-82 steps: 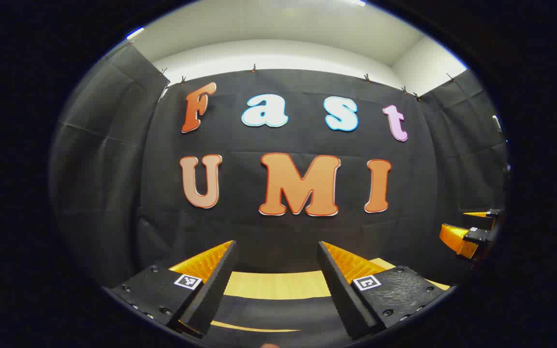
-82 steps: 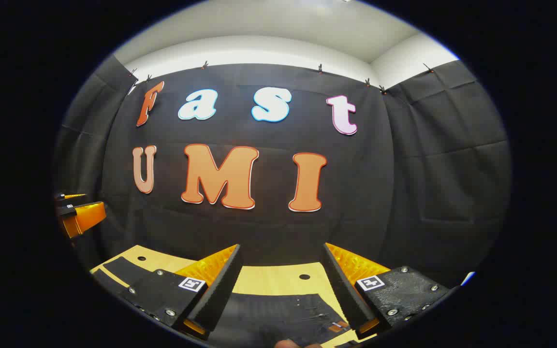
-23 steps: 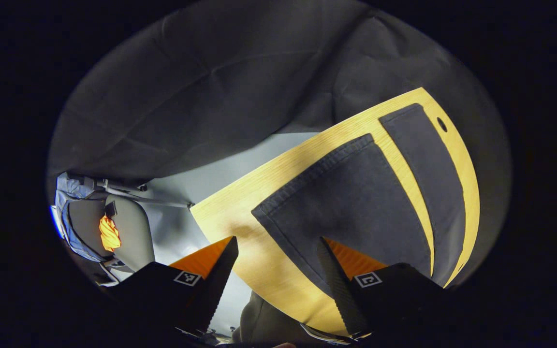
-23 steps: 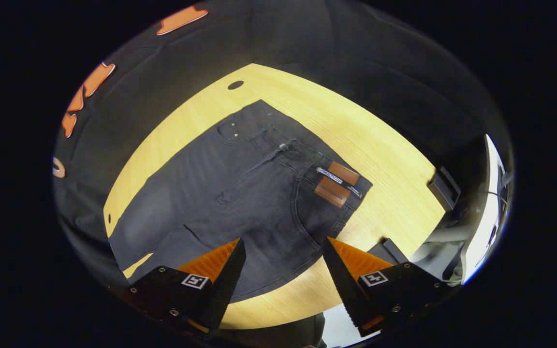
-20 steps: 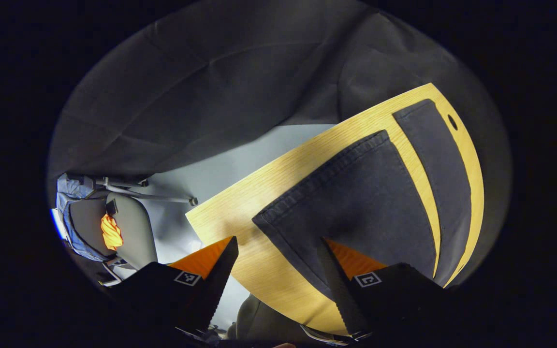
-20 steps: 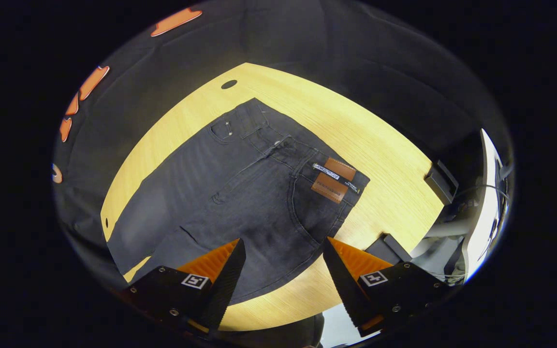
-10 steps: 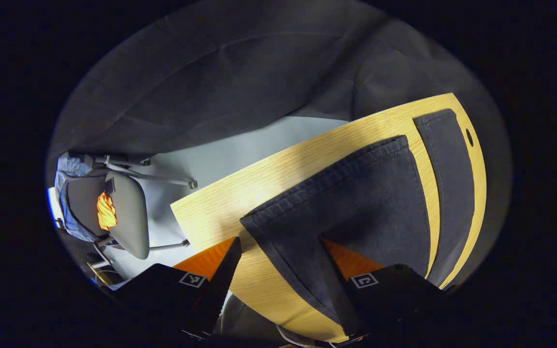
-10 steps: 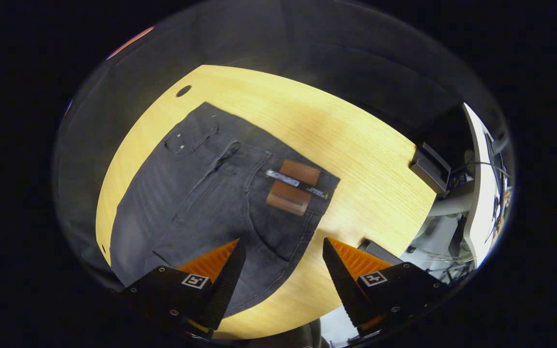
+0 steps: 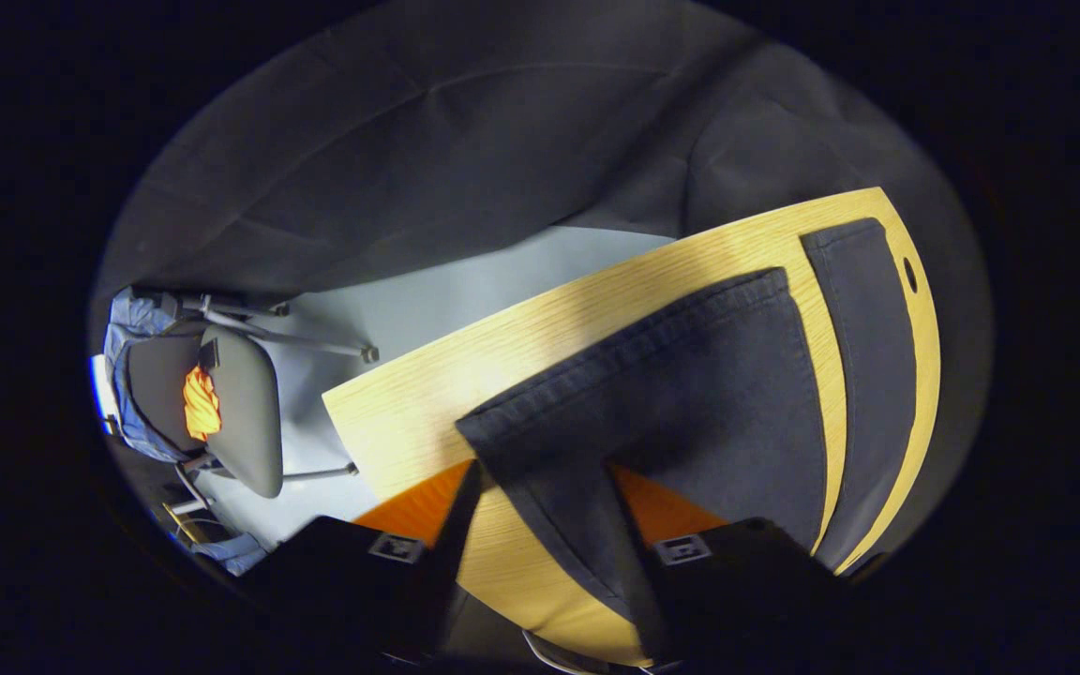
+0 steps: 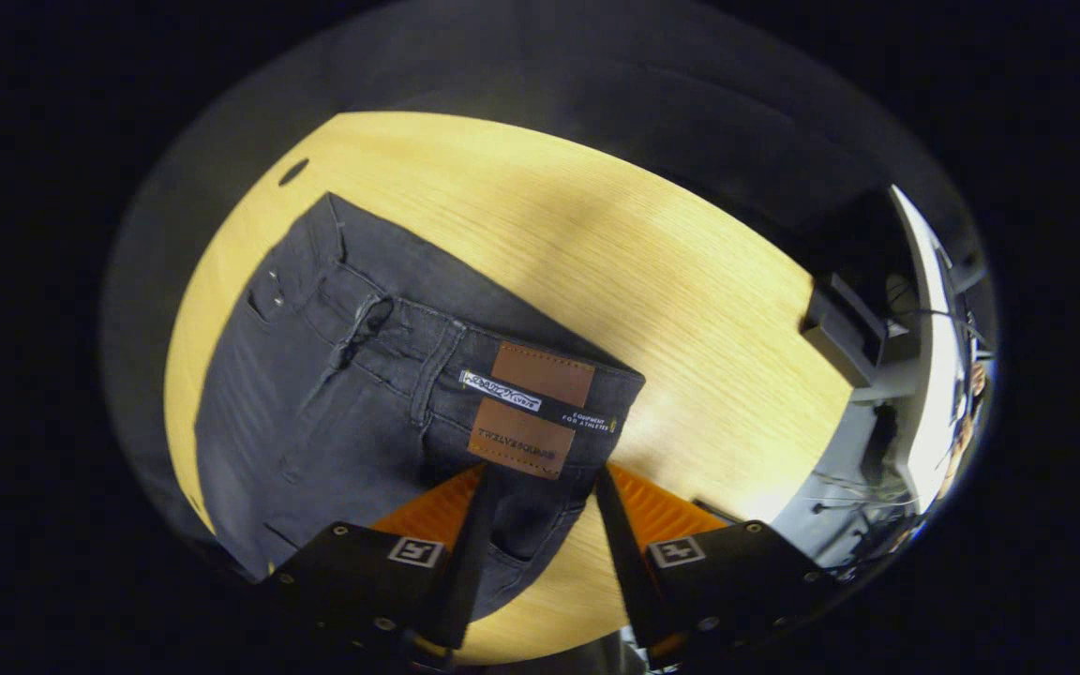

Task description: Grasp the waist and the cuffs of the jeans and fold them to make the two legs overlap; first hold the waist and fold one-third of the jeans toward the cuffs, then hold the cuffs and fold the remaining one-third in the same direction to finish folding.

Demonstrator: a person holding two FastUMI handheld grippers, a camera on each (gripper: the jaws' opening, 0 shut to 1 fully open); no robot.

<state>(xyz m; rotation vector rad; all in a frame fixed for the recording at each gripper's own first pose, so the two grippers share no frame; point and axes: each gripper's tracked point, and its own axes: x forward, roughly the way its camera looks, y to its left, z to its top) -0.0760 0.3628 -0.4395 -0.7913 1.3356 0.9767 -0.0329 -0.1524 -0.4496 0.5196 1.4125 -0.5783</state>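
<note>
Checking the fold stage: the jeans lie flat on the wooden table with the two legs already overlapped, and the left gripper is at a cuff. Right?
Not quite. The left gripper view shows the two legs lying apart, the near leg and the far leg, with a strip of the table between them. The left gripper is at the near cuff.

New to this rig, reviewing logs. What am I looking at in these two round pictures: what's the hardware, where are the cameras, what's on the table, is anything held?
No robot arm: a person holds a two-finger gripper in each hand, each with a fisheye camera looking along its fingers. The left gripper hangs over the near leg's cuff of dark jeans spread flat on a wooden table. The right gripper is at the waist, just below the leather patch. Both have their fingers apart, straddling the denim edge; nothing is clamped yet. A chair stands on the floor beyond the table.
</note>
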